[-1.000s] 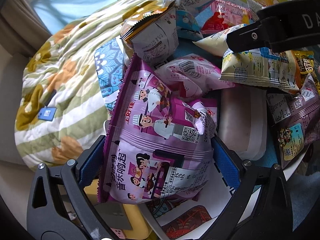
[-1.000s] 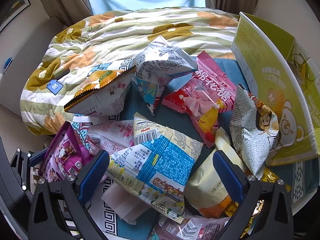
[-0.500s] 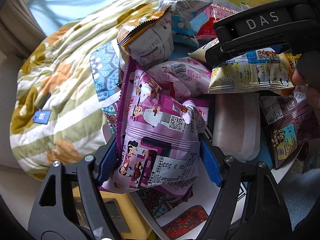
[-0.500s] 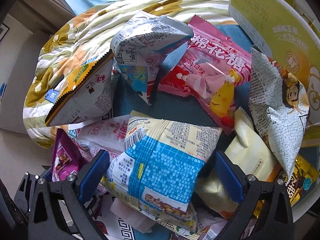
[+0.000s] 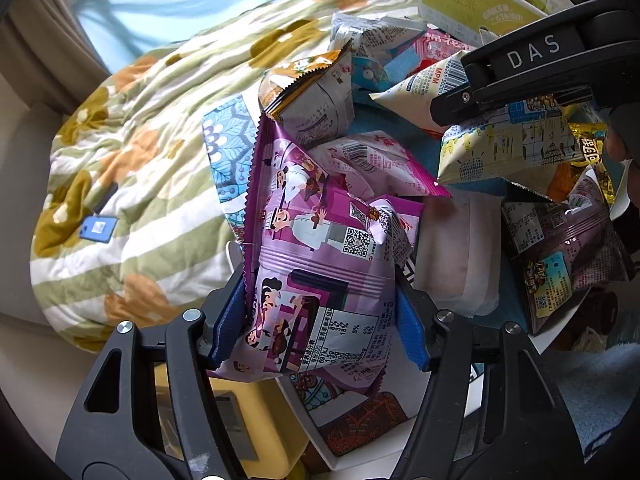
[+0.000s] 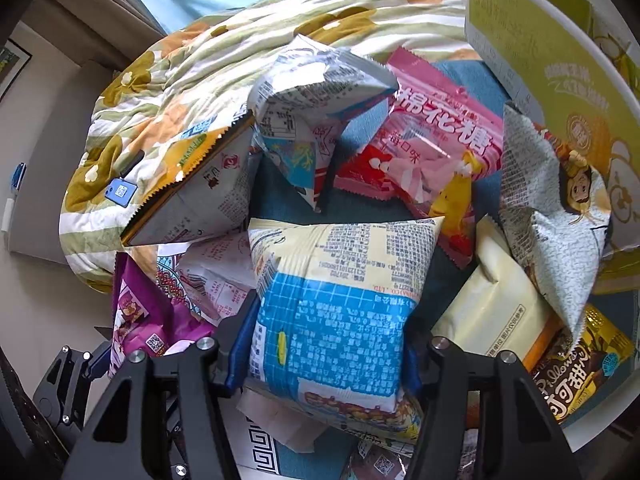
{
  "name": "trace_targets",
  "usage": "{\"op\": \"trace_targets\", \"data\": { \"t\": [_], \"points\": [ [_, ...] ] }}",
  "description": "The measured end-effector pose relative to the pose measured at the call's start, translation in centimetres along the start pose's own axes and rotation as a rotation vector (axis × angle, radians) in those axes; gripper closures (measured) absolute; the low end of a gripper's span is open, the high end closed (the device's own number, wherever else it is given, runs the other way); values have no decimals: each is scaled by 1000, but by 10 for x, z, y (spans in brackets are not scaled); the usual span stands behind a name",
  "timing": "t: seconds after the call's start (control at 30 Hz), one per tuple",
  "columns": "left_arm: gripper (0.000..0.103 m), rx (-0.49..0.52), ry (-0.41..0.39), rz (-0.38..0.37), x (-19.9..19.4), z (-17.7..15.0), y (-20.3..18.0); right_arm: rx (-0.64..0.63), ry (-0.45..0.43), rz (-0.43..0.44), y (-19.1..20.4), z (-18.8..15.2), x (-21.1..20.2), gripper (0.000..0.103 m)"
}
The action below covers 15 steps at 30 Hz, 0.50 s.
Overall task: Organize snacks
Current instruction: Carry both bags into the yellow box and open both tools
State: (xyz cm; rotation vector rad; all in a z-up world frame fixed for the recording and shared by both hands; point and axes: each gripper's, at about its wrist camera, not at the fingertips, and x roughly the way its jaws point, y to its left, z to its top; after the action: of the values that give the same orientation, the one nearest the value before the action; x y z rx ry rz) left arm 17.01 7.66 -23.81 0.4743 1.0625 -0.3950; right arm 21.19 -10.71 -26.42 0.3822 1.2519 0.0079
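Purple snack bag [image 5: 320, 280]: sitting between the blue pads of the left tool [image 5: 316, 332], lower end pinched at both sides, upper end leaning away toward the far left over the pile.
Left tool: jaws closing, pads pressing the purple snack bag on both sides; the bag is creasing where they are meeting it.
Blue-and-cream snack bag [image 6: 336, 312]: standing between the blue pads of the right tool [image 6: 324, 360], near end down between them, far end puffing out above the pile.
Right tool: jaws closing on the blue-and-cream snack bag, pads touching its sides; in the left wrist view this tool is showing at upper right, with the same bag hanging under it.
Pink candy bag [image 6: 432, 152]: lying flat beyond the right tool, on the far right of the pile.
Orange-edged bag [image 6: 192, 192]: tilting at the far left of the pile, just beside the purple bag's side.
Grey cartoon bag [image 6: 560, 216]: leaning at the right against the green carton [image 6: 540, 32].
Bench [image 5: 360, 428]: carrying the heap, its white edge showing near the left tool.
Bed quilt [image 5: 140, 152]: lying to the left, floral and striped.
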Motion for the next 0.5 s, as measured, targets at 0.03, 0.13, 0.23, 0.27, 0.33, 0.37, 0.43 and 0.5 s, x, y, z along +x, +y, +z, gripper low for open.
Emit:
{"op": "trace_targets", "data": {
  "t": [0.03,0.13,0.23,0.27,0.33,0.37,0.43,0.5],
  "points": [
    [41,-4,-6,7,-5,-1,0,-6,-12,2,0,-1,-4,48],
    [41,-18,-25,29,-20,-1,-2,-25,-44,15,4,0,-20,48],
    [41,-36,-46,61,-35,0,-5,-48,-82,16,8,-2,-36,48],
    [41,-44,-54,71,-41,1,-6,-59,-95,15,10,-2,-41,48],
    [41,-61,-68,91,-52,4,-11,-79,-120,21,9,-4,-55,48],
    [41,-71,-77,101,-58,7,-14,-87,-134,25,10,-4,-61,48],
    [41,-92,-99,122,-71,13,-21,-105,-159,34,6,-4,-76,48],
    [41,-114,-123,142,-84,22,-30,-122,-186,49,1,-4,-90,48]
  ]
}}
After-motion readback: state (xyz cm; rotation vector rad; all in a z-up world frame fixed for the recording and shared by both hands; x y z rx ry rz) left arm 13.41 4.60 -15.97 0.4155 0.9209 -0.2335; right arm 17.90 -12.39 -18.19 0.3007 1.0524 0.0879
